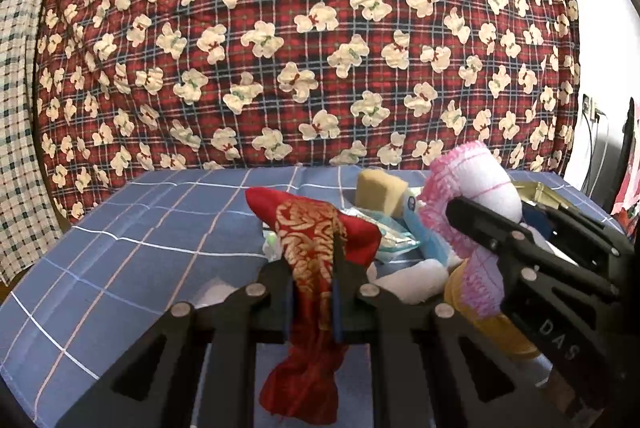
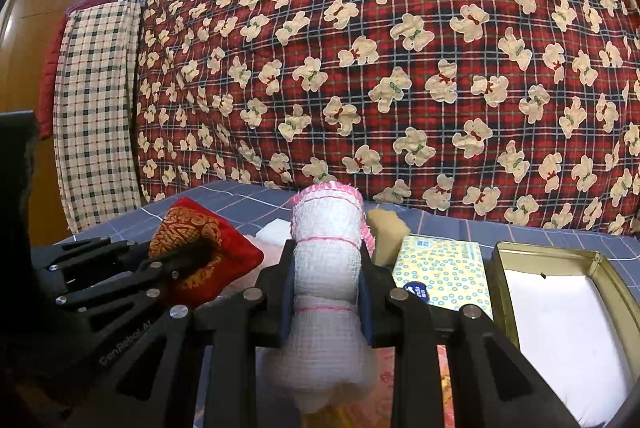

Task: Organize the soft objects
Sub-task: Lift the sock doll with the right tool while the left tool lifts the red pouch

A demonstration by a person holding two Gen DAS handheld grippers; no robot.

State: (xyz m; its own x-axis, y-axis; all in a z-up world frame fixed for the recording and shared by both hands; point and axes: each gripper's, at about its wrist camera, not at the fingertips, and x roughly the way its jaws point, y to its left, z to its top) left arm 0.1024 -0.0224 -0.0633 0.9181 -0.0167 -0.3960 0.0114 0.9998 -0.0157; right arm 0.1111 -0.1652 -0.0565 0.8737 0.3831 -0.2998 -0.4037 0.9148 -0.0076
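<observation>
L gripper clamped on red/gold brocade cloth; cloth bunches up above the fingers, tail hangs below them. R gripper clamped on white gauze cloth w/ pink edging, held upright, squeezed at its middle, lifted off the blue checked tablecloth.

Landmark = gold tin, open, white inside, on the tablecloth. Just left of tin: yellow tissue pack w/ blue rings. Beyond the pack, further left of tin: tan sponge, partly hidden behind the gauze cloth. R gripper sits left of tin, L gripper well left of it, w/ red cloth. Behind tin & everything else: red plaid quilt w/ cream bears.
</observation>
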